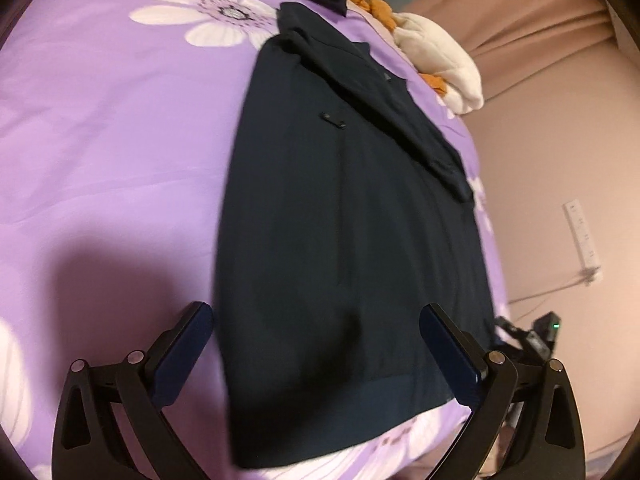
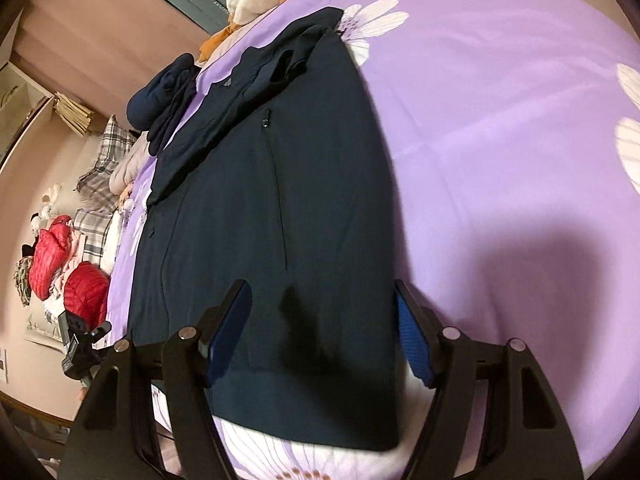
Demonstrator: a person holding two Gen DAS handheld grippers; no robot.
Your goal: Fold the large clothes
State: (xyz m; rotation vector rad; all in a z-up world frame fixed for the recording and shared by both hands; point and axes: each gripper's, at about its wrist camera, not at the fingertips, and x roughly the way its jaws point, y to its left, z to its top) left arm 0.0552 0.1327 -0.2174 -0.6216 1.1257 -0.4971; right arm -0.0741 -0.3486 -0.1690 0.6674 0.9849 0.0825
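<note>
The left hand-held gripper [image 1: 316, 344] is wide open and holds nothing; it hangs over the bottom hem of the dark blue jacket [image 1: 352, 220]. The right hand-held gripper [image 2: 322, 328] is wide open too, also empty, over the same hem. The jacket lies flat on the purple bed cover [image 1: 120, 140] with white flowers, with its hem on the side nearest the grippers. One sleeve [image 1: 384, 112] is already laid across the jacket's chest, so the sides look partly folded in. The other sleeve may be tucked in as well, but the picture is blurry there and I can't be sure. What looks left is to lift the hem and fold the jacket in half toward its collar. Past the collar sits another dark garment [image 2: 160, 100] in a bundle, touching or almost touching the jacket. Near that is a white and orange soft toy [image 1: 436, 60]. Off the bed, past the jacket's far side, is a pile with red puffy coats [image 2: 68, 276]. Nothing lies on the jacket itself.
</note>
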